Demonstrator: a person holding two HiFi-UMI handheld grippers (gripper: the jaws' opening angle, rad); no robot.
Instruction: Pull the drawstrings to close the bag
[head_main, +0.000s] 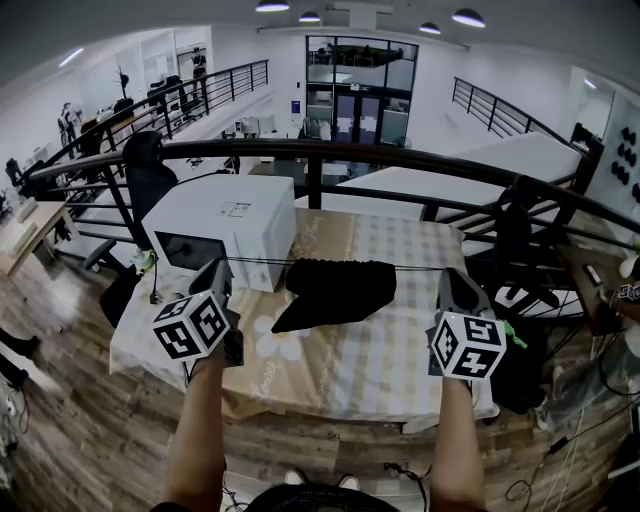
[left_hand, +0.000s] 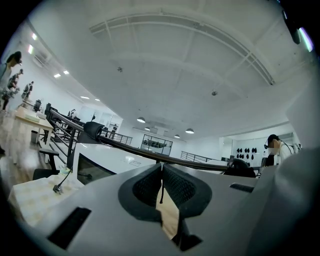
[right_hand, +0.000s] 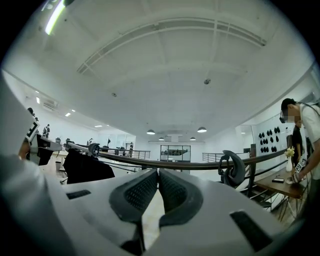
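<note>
The bag is over the middle of the bench, between the two tools and a little beyond their tips. It is black, soft cloth, wide at the top and narrowing to a point at the lower left. I cannot say for sure if this point rests on the checked cloth or hangs just above it.

The left tool has its jaws together. A thin dark cord, the left drawstring, is pinched between the ribbed rubber pads. The right tool also has its jaws pressed together. In its own view the cord is hard to see, but from the head view the right drawstring runs straight into its tip, so I judge that it is gripped too.

The two strings form one nearly straight, level line across the bag mouth, which lies along the same line. Both look tight. The bag is a little nearer to the left tool. To close the mouth further, each hand would pull outward along this line, away from the bag.

A smooth, hard white box stands just behind the left string. A dark metal railing runs behind the bench.
</note>
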